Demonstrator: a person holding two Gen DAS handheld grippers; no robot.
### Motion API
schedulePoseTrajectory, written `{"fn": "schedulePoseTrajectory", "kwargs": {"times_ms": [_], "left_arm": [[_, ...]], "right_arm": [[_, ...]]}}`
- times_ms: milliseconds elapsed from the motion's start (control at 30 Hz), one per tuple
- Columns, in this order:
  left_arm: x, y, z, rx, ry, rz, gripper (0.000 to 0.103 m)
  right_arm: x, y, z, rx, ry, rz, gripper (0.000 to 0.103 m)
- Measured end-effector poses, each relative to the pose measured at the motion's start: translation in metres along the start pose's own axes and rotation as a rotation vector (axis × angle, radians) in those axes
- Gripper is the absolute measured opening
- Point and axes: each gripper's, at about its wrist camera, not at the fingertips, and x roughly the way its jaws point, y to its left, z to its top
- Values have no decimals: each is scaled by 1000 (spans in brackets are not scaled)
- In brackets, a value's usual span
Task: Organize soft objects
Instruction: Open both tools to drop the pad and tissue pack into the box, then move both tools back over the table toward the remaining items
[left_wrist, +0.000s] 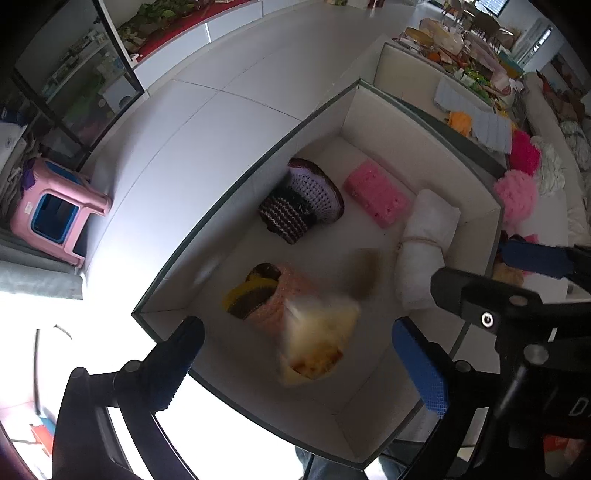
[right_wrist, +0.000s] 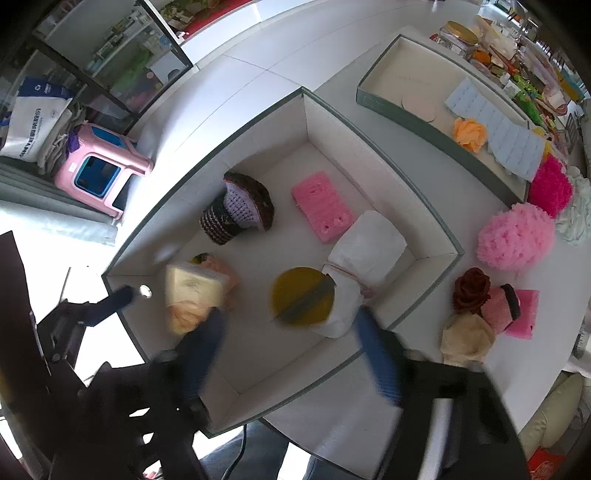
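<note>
A white box (left_wrist: 236, 199) (right_wrist: 258, 122) holds a purple crocheted hat (left_wrist: 303, 199) (right_wrist: 240, 210), a pink sponge (left_wrist: 376, 192) (right_wrist: 321, 206), a rolled white towel (left_wrist: 424, 243) (right_wrist: 365, 251) and an orange knit piece (left_wrist: 266, 291). A blurred cream tissue pack (left_wrist: 317, 339) (right_wrist: 192, 291) and a blurred yellow-green round pad (right_wrist: 303, 301) are inside the box, free of any fingers. My left gripper (left_wrist: 299, 365) is open above the pack. My right gripper (right_wrist: 291, 354) is open over the box's near part.
On the table to the right lie pink puffs (right_wrist: 517, 236), a dark red rose (right_wrist: 471, 288), a cream cloth (right_wrist: 465, 339), an orange puff (right_wrist: 469, 133) and blue cloths (right_wrist: 509, 144). A second box (right_wrist: 391, 85) stands behind. A pink stool (right_wrist: 99, 170) stands on the floor.
</note>
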Motion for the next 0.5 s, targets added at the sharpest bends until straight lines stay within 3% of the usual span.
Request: {"fn": "schedulePoseTrajectory", "kwargs": {"times_ms": [133, 500], "left_arm": [[2, -2, 1, 21, 14, 25, 102], [2, -18, -2, 53, 38, 31, 102]], "right_arm": [[-3, -5, -3, 9, 2, -11, 91], [-14, -43, -27, 104, -4, -8, 91]]}}
